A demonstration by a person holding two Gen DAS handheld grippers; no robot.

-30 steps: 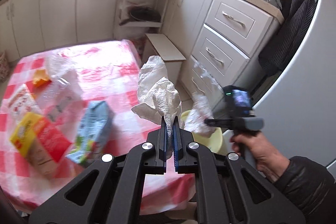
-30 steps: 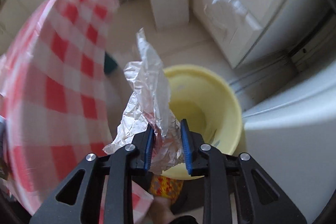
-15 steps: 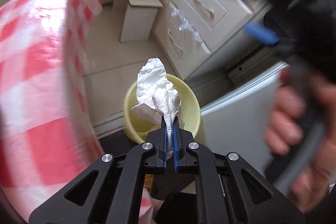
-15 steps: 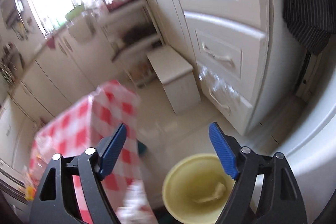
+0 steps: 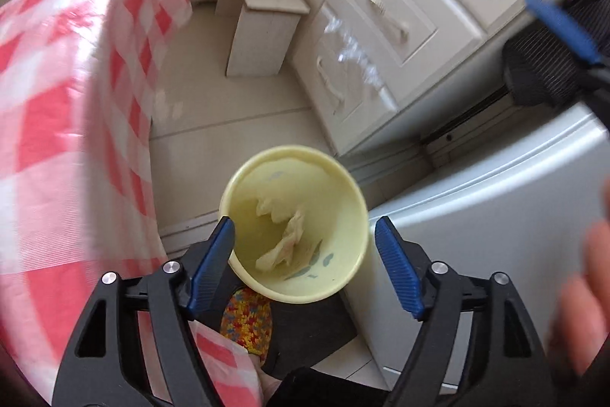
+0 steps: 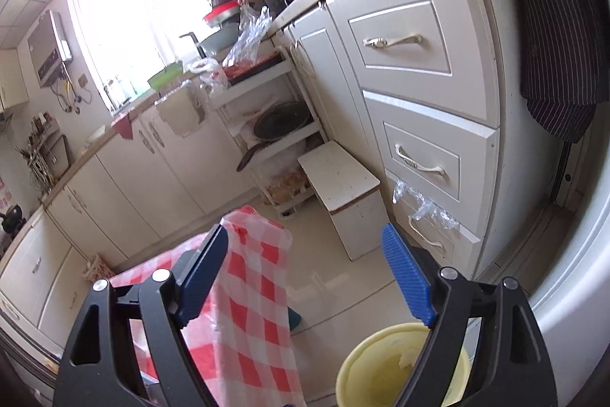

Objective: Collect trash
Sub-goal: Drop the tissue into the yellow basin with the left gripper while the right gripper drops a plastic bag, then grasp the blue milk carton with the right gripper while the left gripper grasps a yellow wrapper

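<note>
A yellow bin [image 5: 293, 152] stands on the floor right under my left gripper [image 5: 303, 229]. The left jaws are opening, with nothing between the pads. A crumpled white paper towel [image 5: 284, 243] and another pale scrap [image 5: 267, 205] lie inside the bin. My right gripper [image 6: 305, 237] points out across the kitchen, its jaws opening and holding nothing. The bin [image 6: 381, 365] shows at the bottom of the right wrist view. One blue pad of the right gripper [image 5: 560, 25] shows at the left wrist view's upper right.
A table with a red-and-white checked cloth [image 5: 57, 102] stands left of the bin. A white stool [image 5: 267, 6] and white drawers [image 5: 400, 25] lie beyond it. A grey appliance [image 5: 495, 216] stands at the right. A blurred hand [image 5: 587, 292] is at the right edge.
The left gripper came down over the bin, opened, and the paper towel fell in. The right gripper let go of the foil, opened wide and rose, now pointing toward the kitchen.
</note>
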